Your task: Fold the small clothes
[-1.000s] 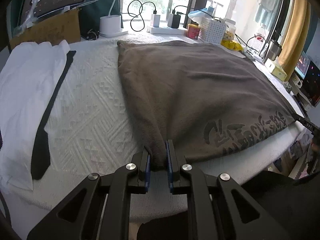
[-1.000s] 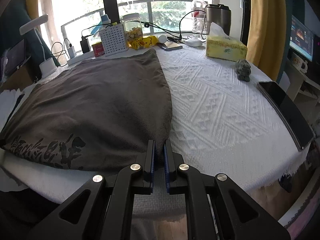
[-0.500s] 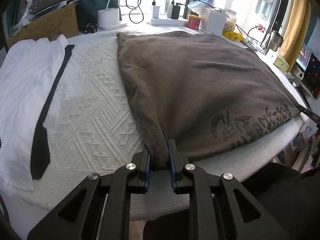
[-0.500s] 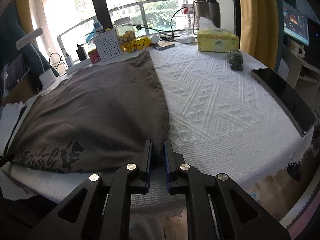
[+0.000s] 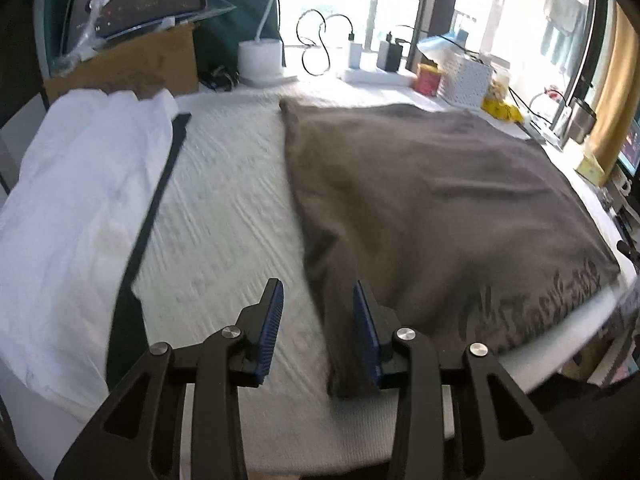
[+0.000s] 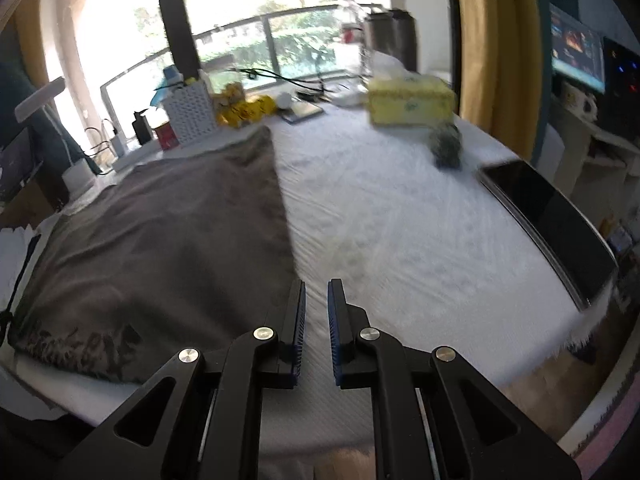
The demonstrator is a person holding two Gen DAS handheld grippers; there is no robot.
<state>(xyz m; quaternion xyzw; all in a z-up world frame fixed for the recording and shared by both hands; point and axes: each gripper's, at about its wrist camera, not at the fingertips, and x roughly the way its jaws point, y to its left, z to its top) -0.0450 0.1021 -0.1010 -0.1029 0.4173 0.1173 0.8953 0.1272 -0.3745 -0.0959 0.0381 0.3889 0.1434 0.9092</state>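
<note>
A brown garment (image 5: 432, 200) with dark lettering near its front edge lies flat on the white textured tablecloth (image 5: 224, 216); it also shows in the right wrist view (image 6: 160, 248). My left gripper (image 5: 318, 312) is open at the garment's near left corner, with the cloth's edge lying between its fingers. My right gripper (image 6: 317, 304) is open a little, empty, just right of the garment's near right corner. A white garment (image 5: 76, 216) with a black strip lies at the far left.
A cardboard box (image 5: 120, 68), a white lamp base (image 5: 260, 60), chargers and a white perforated basket (image 6: 188, 114) line the back edge. A yellow tissue box (image 6: 410, 98), a small dark figurine (image 6: 446, 146) and a black tablet (image 6: 548, 224) lie on the right.
Both grippers have opened and let go of the brown garment's near corners. The left one opened wide, the right only slightly. Both views are blurred by motion.
</note>
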